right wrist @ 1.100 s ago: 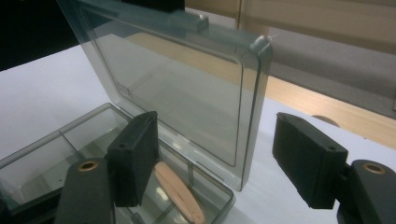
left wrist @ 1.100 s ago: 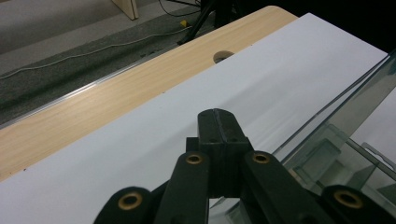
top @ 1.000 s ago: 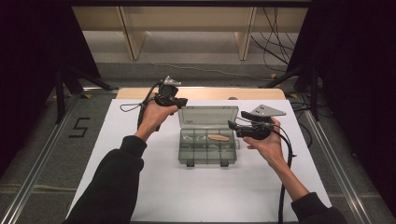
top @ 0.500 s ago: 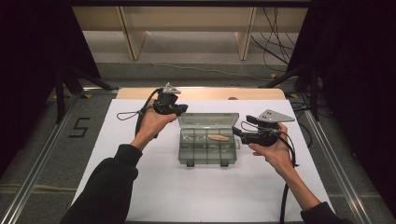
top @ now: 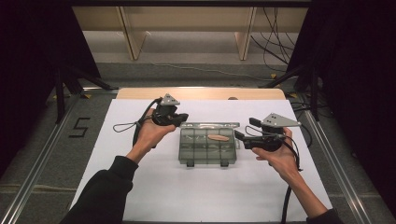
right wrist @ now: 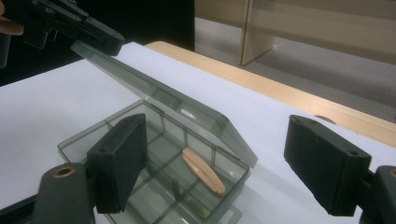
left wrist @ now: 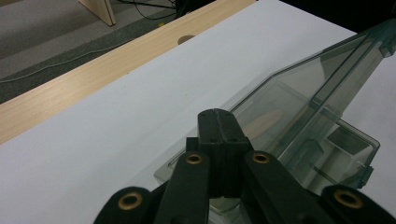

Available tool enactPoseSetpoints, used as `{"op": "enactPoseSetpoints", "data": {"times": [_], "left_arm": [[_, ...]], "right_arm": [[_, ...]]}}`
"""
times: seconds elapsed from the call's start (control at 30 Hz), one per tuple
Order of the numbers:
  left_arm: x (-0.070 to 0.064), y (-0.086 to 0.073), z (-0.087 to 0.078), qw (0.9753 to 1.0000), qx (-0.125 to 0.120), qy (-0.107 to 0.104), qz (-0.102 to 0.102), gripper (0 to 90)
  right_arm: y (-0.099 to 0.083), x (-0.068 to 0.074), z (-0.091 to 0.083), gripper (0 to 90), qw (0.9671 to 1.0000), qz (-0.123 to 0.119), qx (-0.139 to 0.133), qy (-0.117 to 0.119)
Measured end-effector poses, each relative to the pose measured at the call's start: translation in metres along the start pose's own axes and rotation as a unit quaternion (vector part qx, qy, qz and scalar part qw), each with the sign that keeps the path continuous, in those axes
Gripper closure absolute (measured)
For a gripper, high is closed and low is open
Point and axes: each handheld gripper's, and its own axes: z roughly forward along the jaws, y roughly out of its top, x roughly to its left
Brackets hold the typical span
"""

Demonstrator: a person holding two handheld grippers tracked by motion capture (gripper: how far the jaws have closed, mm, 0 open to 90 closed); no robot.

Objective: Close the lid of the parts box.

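A smoky clear compartment box sits mid-table, its lid raised on the far hinge. A tan oblong piece lies in one back compartment. My left gripper is at the box's far left corner, shut on the lid's edge. Its jaws press together in the left gripper view, and the right gripper view shows it at top left holding up the lid. My right gripper hovers open just right of the box, jaws wide apart, holding nothing.
White paper covers the table, and a wooden strip runs along its far edge. Shelf legs and cables are on the floor beyond. A "5" mark sits left of the table.
My left gripper has come nearer and lower with the lid, which has swung forward from leaning back to nearly upright. The right gripper has barely shifted.
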Motion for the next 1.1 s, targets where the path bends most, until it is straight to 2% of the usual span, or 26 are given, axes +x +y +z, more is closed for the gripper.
{"op": "enactPoseSetpoints", "data": {"times": [0.03, 0.07, 0.2, 0.23, 0.4, 0.6, 0.67, 0.77, 0.8, 0.83, 0.87, 0.93, 0.97, 1.0, 1.03, 1.1], "left_arm": [[-0.001, -0.001, -0.001, 1.0000, 0.001, -0.002, 0.000, 89.8], [-0.002, -0.002, -0.001, 1.0000, 0.002, -0.003, 0.002, 89.9], [-0.007, -0.008, -0.004, 1.0000, -0.001, -0.007, 0.003, 89.8], [-0.008, -0.009, -0.005, 1.0000, 0.000, -0.007, 0.004, 89.9], [-0.014, -0.015, -0.008, 0.9998, -0.007, -0.016, 0.005, 89.8], [-0.021, -0.024, -0.013, 0.9998, -0.010, -0.017, 0.005, 89.8], [-0.023, -0.026, -0.014, 0.9995, -0.013, -0.028, 0.007, 89.9], [-0.025, -0.030, -0.015, 0.9992, -0.017, -0.035, 0.009, 89.8], [-0.026, -0.031, -0.016, 0.9994, -0.016, -0.031, 0.009, 89.8], [-0.026, -0.032, -0.017, 0.9992, -0.017, -0.034, 0.010, 89.9], [-0.028, -0.034, -0.016, 0.9991, -0.019, -0.035, 0.010, 89.8], [-0.028, -0.036, -0.017, 0.9991, -0.019, -0.037, 0.013, 89.9], [-0.028, -0.036, -0.017, 0.9993, -0.016, -0.031, 0.016, 89.8], [-0.028, -0.037, -0.017, 0.9989, -0.021, -0.039, 0.017, 89.9], [-0.028, -0.037, -0.017, 0.9989, -0.020, -0.039, 0.018, 89.9], [-0.029, -0.038, -0.017, 0.9975, -0.025, -0.063, 0.020, 89.8]], "right_arm": [[0.000, 0.002, -0.001, 23.0, 1.0000, 0.002, -0.001, -0.004], [0.000, 0.002, -0.003, 23.5, 0.9999, 0.003, 0.010, 0.003], [0.000, 0.005, -0.005, 26.0, 1.0000, -0.002, 0.001, 0.002], [0.000, 0.005, -0.005, 26.8, 1.0000, -0.003, -0.003, 0.008], [0.001, 0.009, -0.009, 34.6, 0.9998, -0.016, 0.006, 0.013], [0.000, 0.010, -0.011, 50.5, 0.9994, -0.024, 0.011, 0.024], [-0.002, 0.010, -0.011, 54.7, 0.9992, -0.034, 0.004, 0.020], [-0.003, 0.011, -0.011, 61.0, 0.9988, -0.040, 0.013, 0.025], [-0.003, 0.011, -0.011, 62.9, 0.9986, -0.041, 0.015, 0.031], [-0.003, 0.011, -0.011, 64.9, 0.9982, -0.051, 0.015, 0.027], [-0.004, 0.012, -0.011, 67.1, 0.9983, -0.047, 0.016, 0.030], [-0.004, 0.012, -0.012, 71.4, 0.9978, -0.053, 0.022, 0.033], [-0.005, 0.012, -0.012, 73.4, 0.9975, -0.055, 0.025, 0.036], [-0.005, 0.012, -0.011, 75.4, 0.9975, -0.057, 0.025, 0.034], [-0.006, 0.012, -0.010, 77.6, 0.9974, -0.059, 0.022, 0.034], [-0.008, 0.012, -0.010, 81.7, 0.9970, -0.064, 0.025, 0.036]]}}
